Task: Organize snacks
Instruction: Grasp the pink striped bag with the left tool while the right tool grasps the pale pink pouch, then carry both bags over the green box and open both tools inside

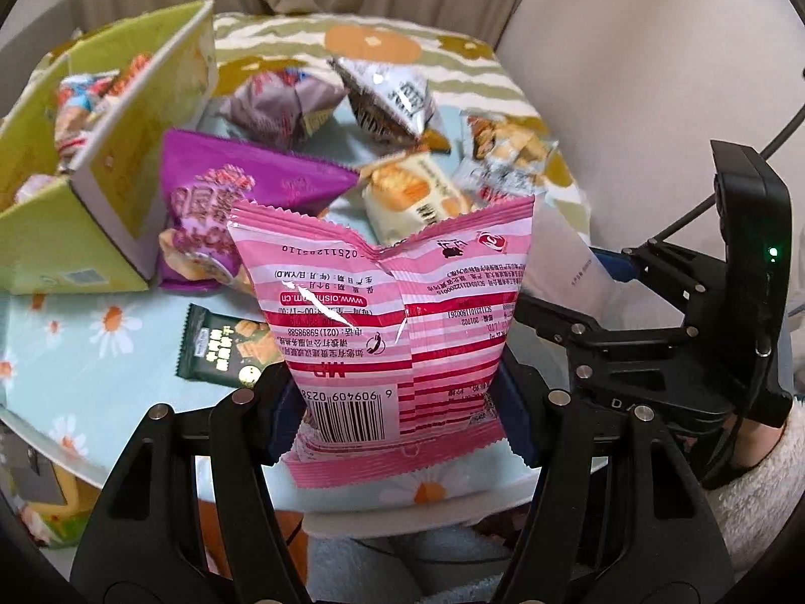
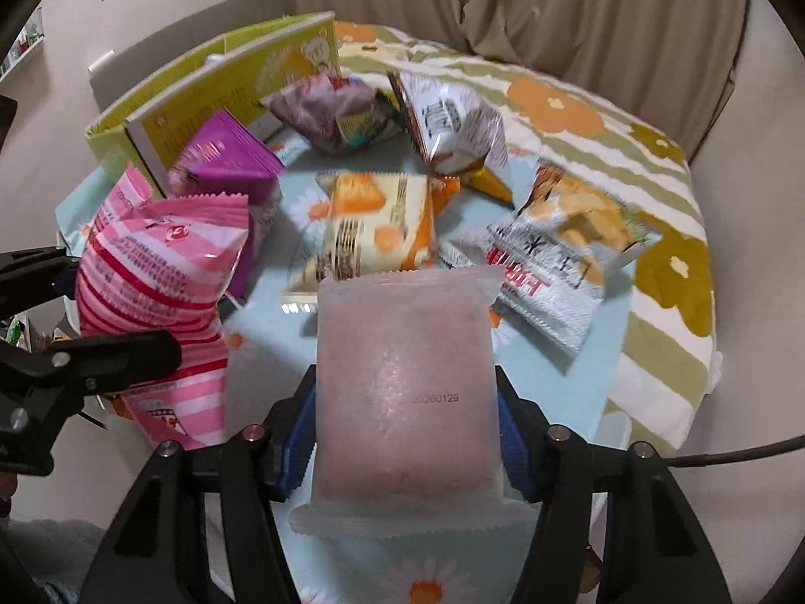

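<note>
My left gripper (image 1: 397,402) is shut on the lower part of a pink striped snack bag (image 1: 392,302), held upright above the table with its barcode side facing me. The same bag (image 2: 161,272) shows at the left of the right wrist view. My right gripper (image 2: 405,428) is shut on a frosted pale pink packet (image 2: 402,377) with a printed date code, its pads pressing both side edges. This packet (image 1: 573,261) peeks out at the right of the left wrist view. A green-yellow cardboard box (image 1: 40,251) with several snacks inside stands at the table's far left.
On the daisy-print tablecloth (image 1: 100,352) lie a purple bag (image 1: 241,186), a dark green packet (image 1: 226,347), a cream and orange packet (image 2: 377,221) and silver-white packets (image 2: 553,272). A striped flowered blanket (image 2: 654,201) lies beyond, with curtains behind it.
</note>
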Action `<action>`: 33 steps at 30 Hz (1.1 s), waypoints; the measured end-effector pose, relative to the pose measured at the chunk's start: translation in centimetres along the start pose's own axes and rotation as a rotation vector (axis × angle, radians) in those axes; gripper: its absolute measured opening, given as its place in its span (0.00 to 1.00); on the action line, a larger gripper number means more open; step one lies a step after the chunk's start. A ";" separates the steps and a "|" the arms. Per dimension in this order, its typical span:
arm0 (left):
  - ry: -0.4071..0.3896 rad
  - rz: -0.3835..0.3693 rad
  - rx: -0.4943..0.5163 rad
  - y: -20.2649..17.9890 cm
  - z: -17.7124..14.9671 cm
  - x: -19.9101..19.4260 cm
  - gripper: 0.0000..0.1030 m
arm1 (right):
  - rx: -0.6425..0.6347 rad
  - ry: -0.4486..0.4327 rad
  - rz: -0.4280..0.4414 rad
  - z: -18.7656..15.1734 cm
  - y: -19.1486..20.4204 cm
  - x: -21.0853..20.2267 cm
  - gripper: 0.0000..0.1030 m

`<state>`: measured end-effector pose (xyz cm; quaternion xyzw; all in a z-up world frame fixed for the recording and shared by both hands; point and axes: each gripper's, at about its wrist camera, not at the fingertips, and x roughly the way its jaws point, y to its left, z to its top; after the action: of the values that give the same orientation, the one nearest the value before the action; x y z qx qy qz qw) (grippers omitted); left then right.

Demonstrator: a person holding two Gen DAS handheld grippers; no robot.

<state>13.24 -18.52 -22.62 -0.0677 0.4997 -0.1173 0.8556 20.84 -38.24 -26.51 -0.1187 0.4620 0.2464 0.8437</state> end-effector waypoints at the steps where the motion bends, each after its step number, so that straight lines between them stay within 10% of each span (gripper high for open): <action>1: -0.009 -0.002 -0.002 0.0 -0.1 -0.7 0.60 | 0.002 -0.013 -0.002 0.1 0.2 -0.9 0.56; 20: -0.281 0.139 -0.175 12.8 4.4 -16.4 0.60 | -0.043 -0.278 0.119 10.6 8.3 -10.1 0.56; 33: -0.182 0.136 -0.154 27.4 12.5 -14.3 0.60 | 0.033 -0.273 0.150 21.7 16.5 -4.6 0.56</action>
<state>20.99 11.71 -10.89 -0.1095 0.4309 -0.0137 0.8956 25.73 -16.36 -10.35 -0.0352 0.3545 0.3149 0.8797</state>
